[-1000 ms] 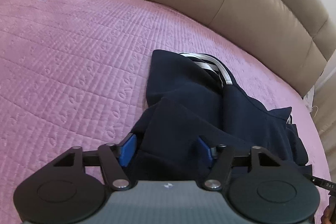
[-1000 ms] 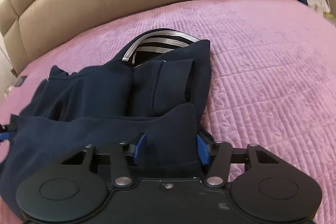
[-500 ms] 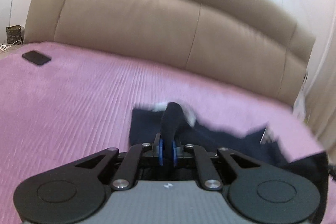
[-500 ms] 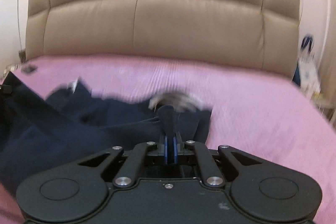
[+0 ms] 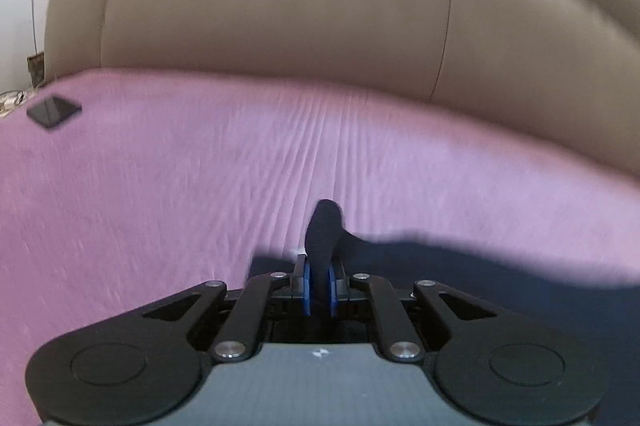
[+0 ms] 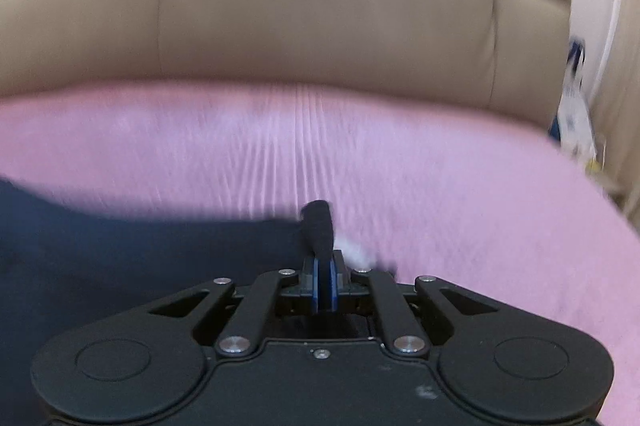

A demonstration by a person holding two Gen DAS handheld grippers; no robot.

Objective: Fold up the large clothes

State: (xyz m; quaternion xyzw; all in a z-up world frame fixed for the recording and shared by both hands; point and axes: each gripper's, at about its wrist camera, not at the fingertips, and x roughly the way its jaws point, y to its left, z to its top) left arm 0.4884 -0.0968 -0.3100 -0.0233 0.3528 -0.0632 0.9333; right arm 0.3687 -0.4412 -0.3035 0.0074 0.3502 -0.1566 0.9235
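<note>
Left gripper (image 5: 319, 284): black linkage arms, silver screws, round black discs, blue pads on the jaws, grey body with a small white mark. Right gripper (image 6: 325, 284): same build, black body.

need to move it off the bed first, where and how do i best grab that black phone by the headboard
Take the black phone across its narrow sides. It lies flat on the pink bedspread, so come from above. Both tongs are shut on the navy garment, so free one.

A dark navy garment (image 5: 460, 266) is stretched above the pink bedspread, its edge bunched upward.
</note>
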